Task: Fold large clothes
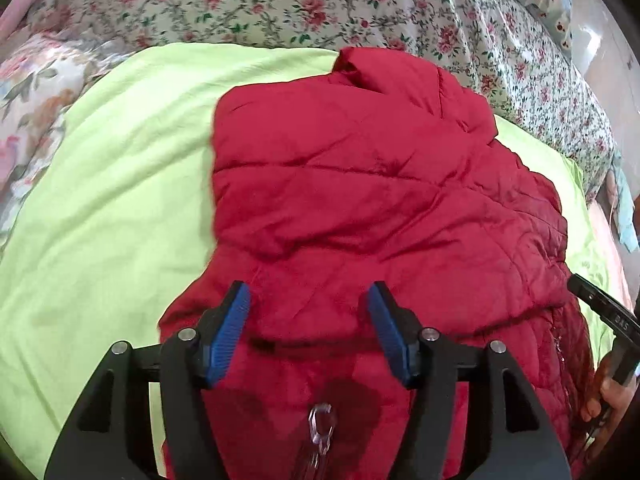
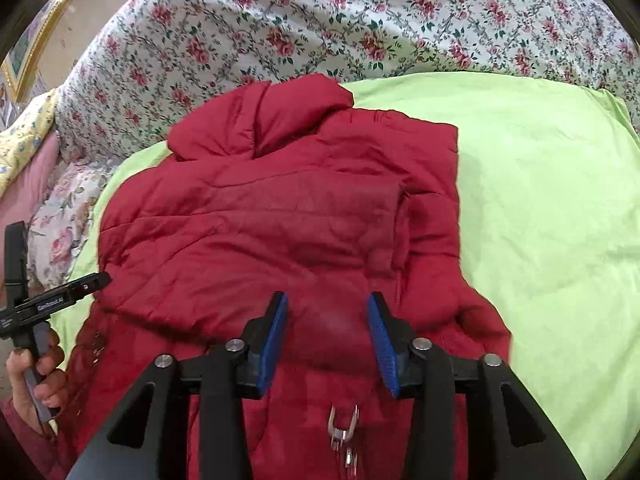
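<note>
So there's a red quilted puffer jacket (image 1: 360,184) lying on a lime green bed sheet (image 1: 112,184), partly folded – one quilted panel is sitting doubled over the body, and the hood or collar end (image 2: 272,120) is pointing to the far side, toward a white bedspread with a pink rose print (image 2: 320,20) that's covering the rest of the bed.

The left gripper (image 1: 309,332) is hovering over the near end of the jacket with its blue-padded fingers (image 1: 232,332) spread wide apart, nothing between them but the red fabric underneath. Whether the tips are actually touching the cloth, I can't tell.

The right gripper (image 2: 327,340) is doing pretty much the same – jaws apart, blue pads (image 2: 384,344) sitting above the near part of the jacket, holding nothing.

In the right wrist view, the left gripper's black body is showing at the left edge with the person's hand (image 2: 36,372) wrapped around its handle, just beside the jacket's left side. A gold-framed thing (image 2: 36,40) is peeking in at the far left.
</note>
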{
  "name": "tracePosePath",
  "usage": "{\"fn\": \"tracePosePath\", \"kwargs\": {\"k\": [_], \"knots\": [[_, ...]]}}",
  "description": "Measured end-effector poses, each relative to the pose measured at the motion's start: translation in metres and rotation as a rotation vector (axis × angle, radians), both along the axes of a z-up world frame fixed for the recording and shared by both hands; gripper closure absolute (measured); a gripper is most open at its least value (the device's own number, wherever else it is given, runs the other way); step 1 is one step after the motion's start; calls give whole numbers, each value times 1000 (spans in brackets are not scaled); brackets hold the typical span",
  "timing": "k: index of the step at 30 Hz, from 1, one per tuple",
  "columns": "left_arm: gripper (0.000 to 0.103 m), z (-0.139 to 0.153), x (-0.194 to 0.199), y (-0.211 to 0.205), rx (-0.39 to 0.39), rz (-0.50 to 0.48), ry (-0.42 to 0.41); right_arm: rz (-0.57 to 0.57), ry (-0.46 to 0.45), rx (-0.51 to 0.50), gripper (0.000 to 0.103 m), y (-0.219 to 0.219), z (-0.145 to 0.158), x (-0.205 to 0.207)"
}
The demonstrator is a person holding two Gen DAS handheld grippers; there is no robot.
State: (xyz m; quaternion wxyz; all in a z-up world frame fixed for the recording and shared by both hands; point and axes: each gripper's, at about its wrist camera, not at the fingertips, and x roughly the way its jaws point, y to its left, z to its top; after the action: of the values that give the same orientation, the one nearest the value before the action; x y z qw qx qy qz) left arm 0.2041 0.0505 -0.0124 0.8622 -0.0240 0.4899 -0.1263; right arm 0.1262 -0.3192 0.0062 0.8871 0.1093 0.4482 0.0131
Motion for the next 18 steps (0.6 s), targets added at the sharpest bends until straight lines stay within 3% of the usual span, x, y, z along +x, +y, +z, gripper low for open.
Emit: {"fn": "tracePosePath", "kwargs": {"k": [8,12,18], "knots": [[42,10,-32,17,-30,19,13,32,17,23,51,7,9,-33],[42,14,-50,27,-36,26,16,33,13,34,41,9,12,-48],[42,16,-83,46,-55,38,37,22,13,52,33,5,17,-74]]}}
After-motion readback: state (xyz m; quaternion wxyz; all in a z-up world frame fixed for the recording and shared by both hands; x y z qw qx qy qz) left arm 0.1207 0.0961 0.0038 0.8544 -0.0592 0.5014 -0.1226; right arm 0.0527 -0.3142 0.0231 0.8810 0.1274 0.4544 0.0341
